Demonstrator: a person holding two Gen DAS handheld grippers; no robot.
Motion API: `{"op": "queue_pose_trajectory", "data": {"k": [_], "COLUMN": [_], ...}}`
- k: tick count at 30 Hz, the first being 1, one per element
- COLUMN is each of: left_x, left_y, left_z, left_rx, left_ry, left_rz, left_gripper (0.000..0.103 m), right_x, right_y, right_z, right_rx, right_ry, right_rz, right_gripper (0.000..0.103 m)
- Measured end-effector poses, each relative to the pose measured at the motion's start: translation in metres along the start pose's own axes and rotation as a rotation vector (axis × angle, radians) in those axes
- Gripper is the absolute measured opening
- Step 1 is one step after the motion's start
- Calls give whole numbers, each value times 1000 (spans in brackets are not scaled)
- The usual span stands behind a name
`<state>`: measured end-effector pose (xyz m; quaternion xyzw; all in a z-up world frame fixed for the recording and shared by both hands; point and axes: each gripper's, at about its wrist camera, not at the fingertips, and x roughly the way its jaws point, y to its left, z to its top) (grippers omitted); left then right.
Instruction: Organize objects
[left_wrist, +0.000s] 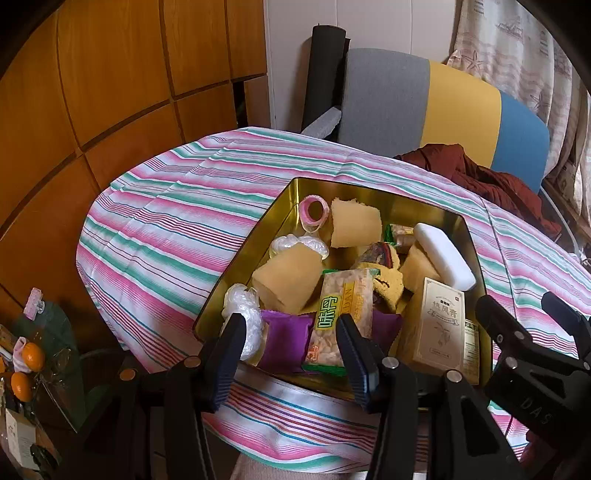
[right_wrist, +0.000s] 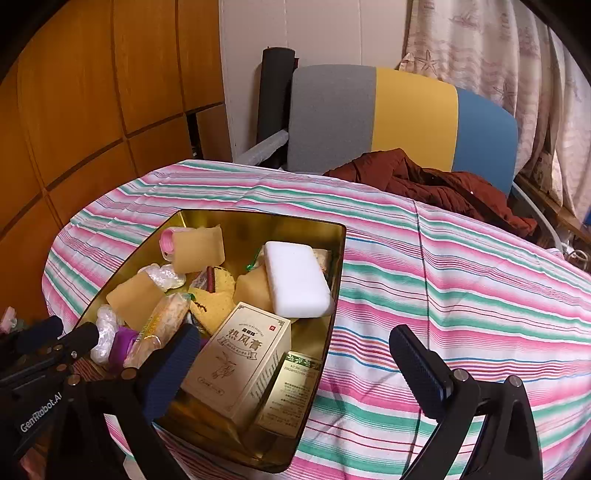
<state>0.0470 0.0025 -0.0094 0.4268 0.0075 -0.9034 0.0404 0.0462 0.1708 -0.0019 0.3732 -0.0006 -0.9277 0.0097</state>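
Observation:
A gold tin (left_wrist: 291, 206) stands on the striped cloth, filled with mixed items. Among them are a white block (left_wrist: 443, 254), a beige printed box (left_wrist: 436, 325), a clear snack packet (left_wrist: 340, 306), a purple packet (left_wrist: 284, 339), yellow sponge pieces (left_wrist: 288, 277) and a pink tape roll (left_wrist: 314, 208). My left gripper (left_wrist: 291, 349) hovers open over the tin's near edge, nothing pressed between its pads. My right gripper (right_wrist: 295, 358) stands wide open above the tin's (right_wrist: 338, 280) right corner, over the beige box (right_wrist: 240, 358) and near the white block (right_wrist: 297, 280). Each gripper shows in the other's view: right (left_wrist: 519, 306), left (right_wrist: 74, 330).
The striped tablecloth (right_wrist: 461, 295) covers a round table. Behind it a chair (left_wrist: 424, 107) with a grey, yellow and blue back carries a maroon garment (left_wrist: 480, 181). Wood panels (left_wrist: 92, 92) line the left. Oranges (left_wrist: 31, 356) sit on a low glass stand at left.

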Motion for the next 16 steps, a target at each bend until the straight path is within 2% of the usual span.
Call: {"op": "queue_pose_trajectory", "data": {"k": [7, 16], "left_x": [1, 1], "left_y": [-1, -2], "left_z": [-1, -2], "left_rx": [-1, 7], "left_ry": [11, 9], "left_rz": [-29, -6], "left_gripper": [51, 51], "right_x": [1, 3], "right_y": [-3, -5], "right_z": [-1, -3], "right_rx": [16, 23], "right_ry": [2, 8], "right_rz": [0, 5], "right_gripper": [103, 103]}}
